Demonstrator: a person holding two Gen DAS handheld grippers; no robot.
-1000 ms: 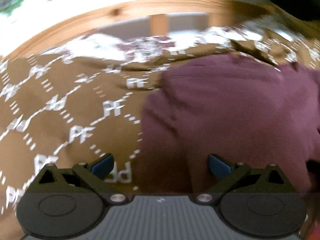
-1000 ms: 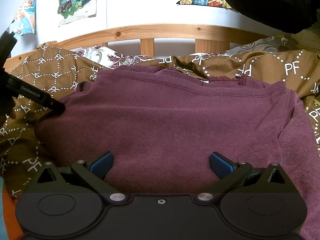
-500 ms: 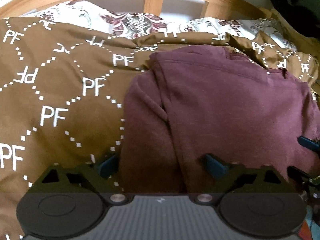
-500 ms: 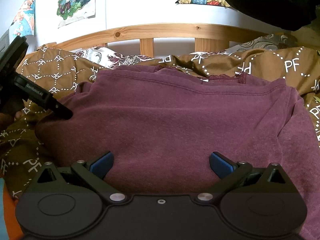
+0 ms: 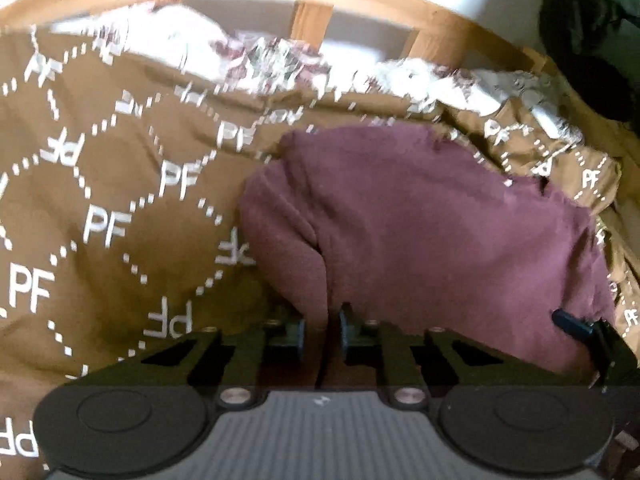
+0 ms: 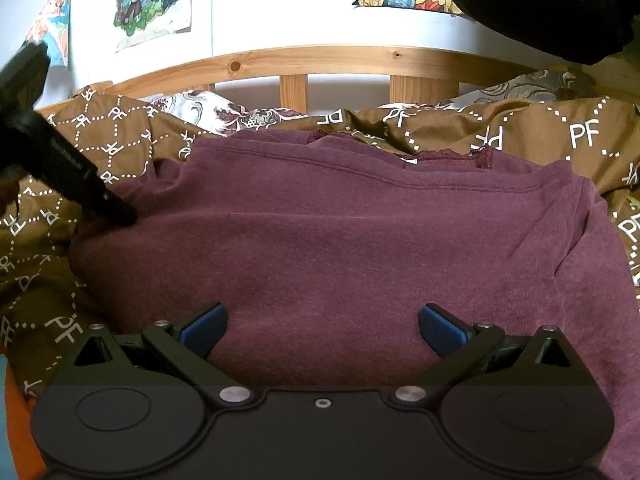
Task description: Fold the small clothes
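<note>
A maroon long-sleeved top lies spread on a brown quilt printed with white "PF" letters. In the left wrist view my left gripper is shut on a fold of the top's left sleeve, with the cloth pinched between the pads. In the right wrist view my right gripper is open just above the top's near hem, with nothing between its blue pads. The left gripper also shows in the right wrist view at the top's left edge. The tip of the right gripper shows in the left wrist view.
A wooden slatted headboard runs across the back, with floral pillows under it. Posters hang on the white wall. A dark garment hangs at the upper right. An orange surface shows at the lower left.
My left gripper has closed from wide open onto the left sleeve fold and moved in at the top's left edge. The right gripper has stayed still and open.
</note>
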